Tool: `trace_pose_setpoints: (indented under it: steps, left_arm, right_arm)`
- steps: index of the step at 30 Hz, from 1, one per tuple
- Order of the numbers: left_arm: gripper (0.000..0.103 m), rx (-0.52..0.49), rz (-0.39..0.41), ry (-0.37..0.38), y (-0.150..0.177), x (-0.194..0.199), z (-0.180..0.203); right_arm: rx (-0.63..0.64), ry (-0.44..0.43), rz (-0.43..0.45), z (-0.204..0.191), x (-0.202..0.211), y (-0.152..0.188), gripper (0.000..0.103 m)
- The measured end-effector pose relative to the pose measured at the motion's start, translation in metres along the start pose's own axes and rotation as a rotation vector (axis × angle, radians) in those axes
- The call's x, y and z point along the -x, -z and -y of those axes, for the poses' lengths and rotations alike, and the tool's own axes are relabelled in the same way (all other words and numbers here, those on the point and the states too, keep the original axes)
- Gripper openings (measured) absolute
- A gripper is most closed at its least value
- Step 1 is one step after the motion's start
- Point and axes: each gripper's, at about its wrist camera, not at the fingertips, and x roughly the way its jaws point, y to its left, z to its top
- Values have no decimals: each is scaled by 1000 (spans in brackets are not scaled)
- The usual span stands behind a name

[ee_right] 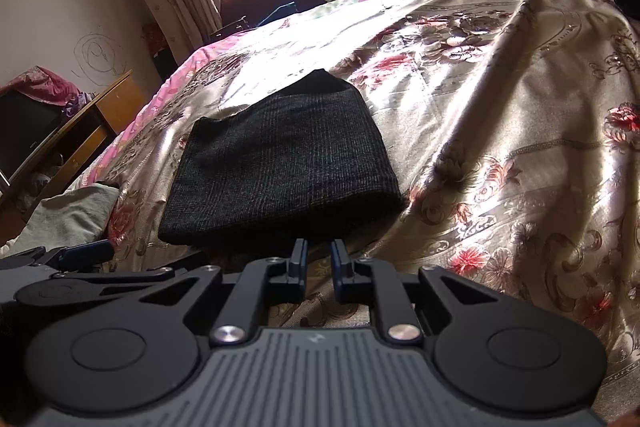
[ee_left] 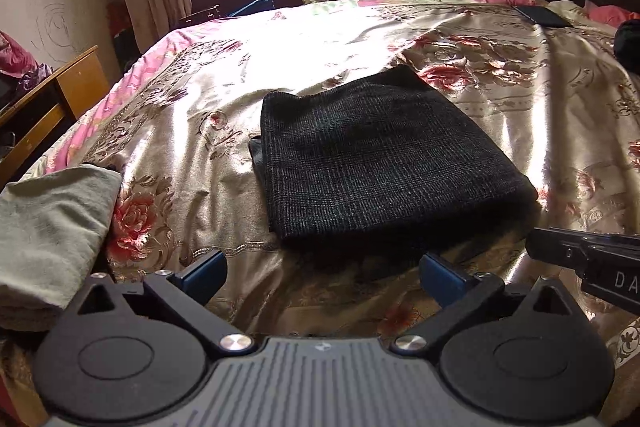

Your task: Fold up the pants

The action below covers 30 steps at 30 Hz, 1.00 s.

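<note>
The pants (ee_left: 380, 155) lie folded into a compact dark square near the bed's (ee_left: 520, 107) near edge; the left gripper (ee_left: 320, 267), jaws wide apart, and the right gripper (ee_right: 319, 255), jaws nearly together on nothing, hover just short of them, suggesting folding is done

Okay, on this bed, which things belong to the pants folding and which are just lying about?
Part of the job:
dark pants, folded on the bedspread
left tongs, open
right tongs, nearly shut, empty

Just lying about:
grey-green cloth
dark phone
wooden desk
</note>
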Motion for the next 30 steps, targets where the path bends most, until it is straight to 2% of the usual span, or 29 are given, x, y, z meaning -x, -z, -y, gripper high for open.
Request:
trace_pose_setpoints:
  steps: [13, 30]
  left_arm:
    - [103, 37, -35, 52, 4, -2, -2]
    - [103, 55, -52, 77, 7, -1, -3]
  right_arm:
    - [21, 3, -16, -3, -3, 5, 18]
    - [36, 12, -26, -4, -2, 7, 19]
